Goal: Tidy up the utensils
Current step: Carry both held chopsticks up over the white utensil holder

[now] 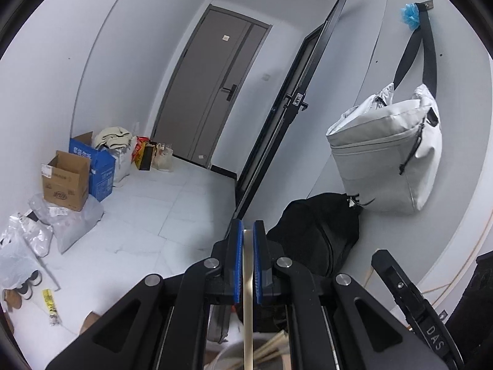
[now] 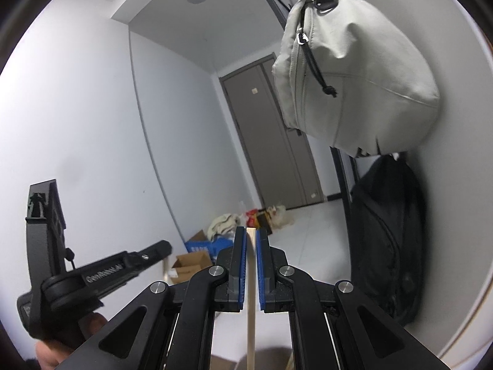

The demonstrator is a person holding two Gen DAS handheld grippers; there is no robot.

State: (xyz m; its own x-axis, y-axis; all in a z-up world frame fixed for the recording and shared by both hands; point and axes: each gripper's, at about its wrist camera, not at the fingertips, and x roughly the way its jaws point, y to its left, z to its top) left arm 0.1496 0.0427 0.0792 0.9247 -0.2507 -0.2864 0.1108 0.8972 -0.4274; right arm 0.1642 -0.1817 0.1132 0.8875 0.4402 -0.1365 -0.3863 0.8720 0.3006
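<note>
Both claws loaded. Left gripper (image 1: pixel 248 262) clenched on one pale wooden chopstick (image 1: pixel 248 308), which runs up from 6 o'clock between the blue pads (image 1: pixel 237 265) and ends level with the fingertips. Right gripper (image 2: pixel 251 265) same story: clamped on a second chopstick (image 2: pixel 251 302), stick vertical in the jaws, top flush with the tips.

Left wrist view, 6 o'clock under the gripper: round white container (image 1: pixel 228 351) with several more chopsticks (image 1: pixel 271 343) leaning in it. The held stick's lower end looks to be over or in that container; can't tell if it's clear of the rim.

Both cameras point out across the room, not down at a work surface: grey door at 12, cardboard boxes (image 1: pixel 66 182) at 9 in the left view, grey bag (image 1: pixel 388 154) hanging on the wall at 2, black backpack (image 1: pixel 317 231) below it. Right view shows the left gripper at 8 o'clock, hand under it.

Read: pick step, one stick per hand, lifted up from the container. Drop-off spot isn't in either frame.

Next move needs: get both sticks fully clear of the rim, tilt back down to find the target slot, keep grip tight since thin sticks can pivot in the pads.
</note>
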